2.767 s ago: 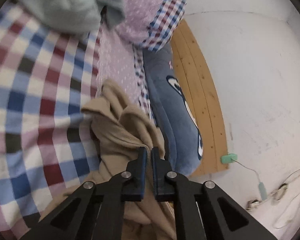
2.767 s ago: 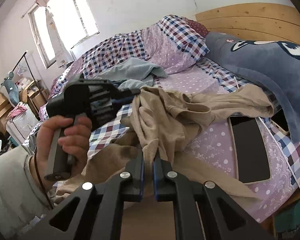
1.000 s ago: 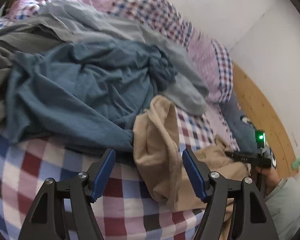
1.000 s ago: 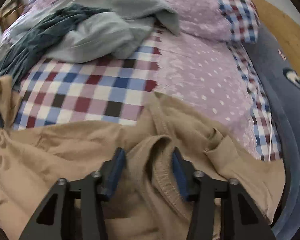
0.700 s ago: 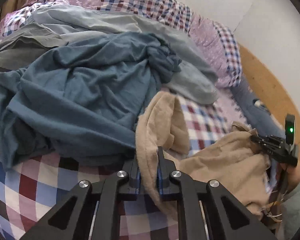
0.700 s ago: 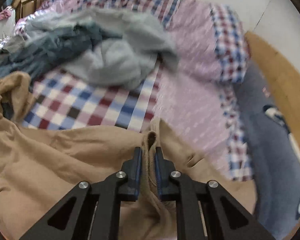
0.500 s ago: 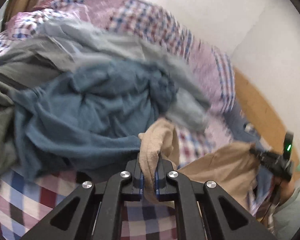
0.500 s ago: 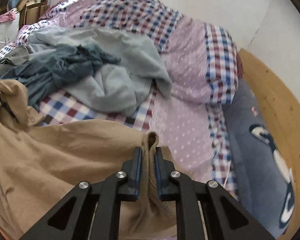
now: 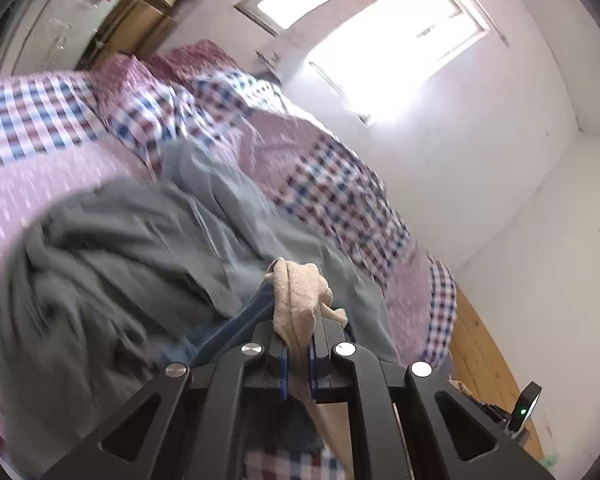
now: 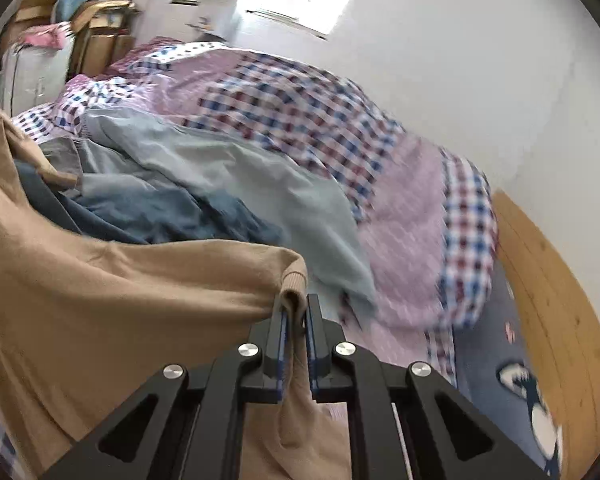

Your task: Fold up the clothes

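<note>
Both grippers hold one tan sweater (image 10: 100, 300) lifted above the bed. My left gripper (image 9: 298, 344) is shut on a bunched tan corner (image 9: 298, 296) that sticks up past its tips. A strip of dark blue cloth (image 9: 236, 328) runs beside its left finger. My right gripper (image 10: 294, 320) is shut on a ribbed edge of the sweater (image 10: 294, 284). The tan fabric hangs stretched leftward from there across the right wrist view. The other gripper's green light (image 9: 523, 412) shows at the lower right of the left wrist view.
A pile of grey (image 9: 100, 248), pale blue (image 10: 220, 168) and dark blue (image 10: 160, 216) clothes lies on the checked and dotted quilt (image 10: 292, 104). A blue cartoon pillow (image 10: 512, 392) rests against the wooden headboard (image 10: 556, 308). A bright window (image 9: 380, 40) and storage boxes (image 10: 96, 36) stand beyond the bed.
Both grippers, shut on the tan sweater, have risen and tilted up toward the wall and window. The sweater has been lifted off the bed and spread between them.
</note>
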Demonstrator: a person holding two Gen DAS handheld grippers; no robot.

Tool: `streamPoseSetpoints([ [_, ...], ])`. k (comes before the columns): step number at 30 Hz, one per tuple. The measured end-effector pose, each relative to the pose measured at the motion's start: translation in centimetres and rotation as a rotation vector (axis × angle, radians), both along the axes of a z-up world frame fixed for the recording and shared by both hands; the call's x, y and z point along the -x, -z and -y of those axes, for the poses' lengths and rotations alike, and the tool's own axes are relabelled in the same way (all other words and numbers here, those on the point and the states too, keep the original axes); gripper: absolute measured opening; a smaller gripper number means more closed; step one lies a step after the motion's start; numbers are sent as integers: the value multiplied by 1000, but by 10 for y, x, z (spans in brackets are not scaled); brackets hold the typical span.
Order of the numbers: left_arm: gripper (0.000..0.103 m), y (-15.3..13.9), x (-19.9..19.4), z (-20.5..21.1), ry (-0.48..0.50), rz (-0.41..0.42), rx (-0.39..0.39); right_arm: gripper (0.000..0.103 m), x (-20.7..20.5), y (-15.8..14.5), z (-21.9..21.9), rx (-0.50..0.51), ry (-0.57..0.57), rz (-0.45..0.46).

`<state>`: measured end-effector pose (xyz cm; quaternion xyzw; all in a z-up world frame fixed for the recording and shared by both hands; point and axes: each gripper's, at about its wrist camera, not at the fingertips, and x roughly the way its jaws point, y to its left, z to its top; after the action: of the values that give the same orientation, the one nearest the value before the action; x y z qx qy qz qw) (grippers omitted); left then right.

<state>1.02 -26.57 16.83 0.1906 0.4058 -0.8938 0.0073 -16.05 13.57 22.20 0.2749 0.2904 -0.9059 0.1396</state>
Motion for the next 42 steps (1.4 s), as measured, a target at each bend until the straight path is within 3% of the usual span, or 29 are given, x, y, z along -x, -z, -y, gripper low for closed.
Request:
streamPoseSetpoints([
  [10,5,-7,36,99,-97,30,-51,7,77,15,119,5,-42,-79],
  [13,5,-6,47,105,-113,-11,-42,9,94,35,136,2,0,-103],
  [15,8,3,58,99,-105,13,-15,15,102,56,143,-15,27,-57],
  [17,38,18,71,94,-81,88,9,34,105,73,146,-17,35,-11],
  [18,47,25,77,92,-68,126,21,41,102,77,146,-5,26,9],
  [19,59,33,79,91,-59,154,23,55,97,78,144,7,19,17],
  [22,77,47,66,95,-51,163,-13,82,76,76,134,49,1,44],
  [23,82,50,57,97,-55,148,-36,82,63,70,126,82,-15,56],
  [26,85,53,30,98,-67,129,-62,82,21,51,102,175,-63,74],
  [28,86,51,8,91,-67,120,-33,82,-16,37,82,238,-102,79],
  [33,86,54,-55,58,-3,116,48,83,-111,49,38,374,-120,156],
  [37,86,77,-94,8,123,189,50,83,-186,60,5,482,-130,220],
  [42,86,109,-138,-83,306,270,-20,82,-270,78,-37,610,-119,291],
])
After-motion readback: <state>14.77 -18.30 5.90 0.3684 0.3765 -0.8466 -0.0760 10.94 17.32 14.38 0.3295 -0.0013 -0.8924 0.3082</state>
